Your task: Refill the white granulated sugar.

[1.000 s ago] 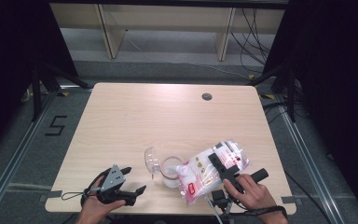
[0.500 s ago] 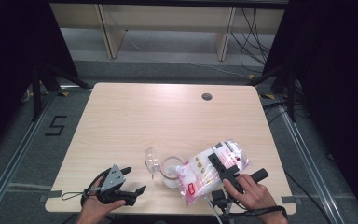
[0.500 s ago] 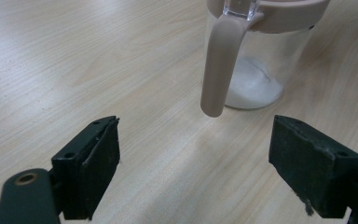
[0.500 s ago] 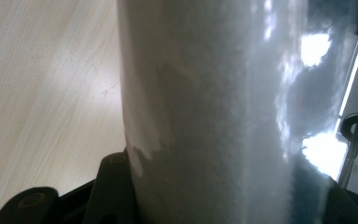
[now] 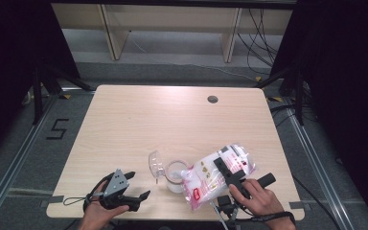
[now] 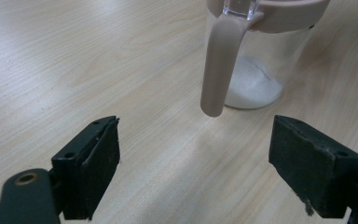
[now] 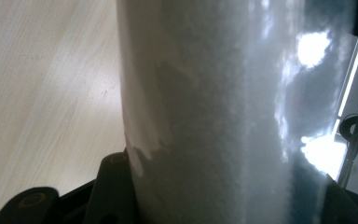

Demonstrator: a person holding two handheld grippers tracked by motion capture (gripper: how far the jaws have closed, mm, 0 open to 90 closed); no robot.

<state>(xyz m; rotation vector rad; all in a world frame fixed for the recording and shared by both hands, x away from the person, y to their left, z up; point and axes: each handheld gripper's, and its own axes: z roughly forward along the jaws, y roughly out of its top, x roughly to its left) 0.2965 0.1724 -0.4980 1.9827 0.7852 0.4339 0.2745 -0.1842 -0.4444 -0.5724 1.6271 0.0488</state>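
Clamping the bag (image 5: 215, 175) of white powder near its upper end, the right gripper (image 5: 232, 175) tilts it so the long axis slopes down and leftward, its lower end touching or just over the open jar (image 5: 175, 175). That jar stands on the table (image 5: 172, 120) near the front edge, lid (image 5: 155, 163) flipped back, a little powder in its bottom. My guess is pouring. The left gripper (image 5: 136, 187) rests well left of the jar, jaws wide apart and empty, pointing toward the jar's handle (image 6: 219, 65).
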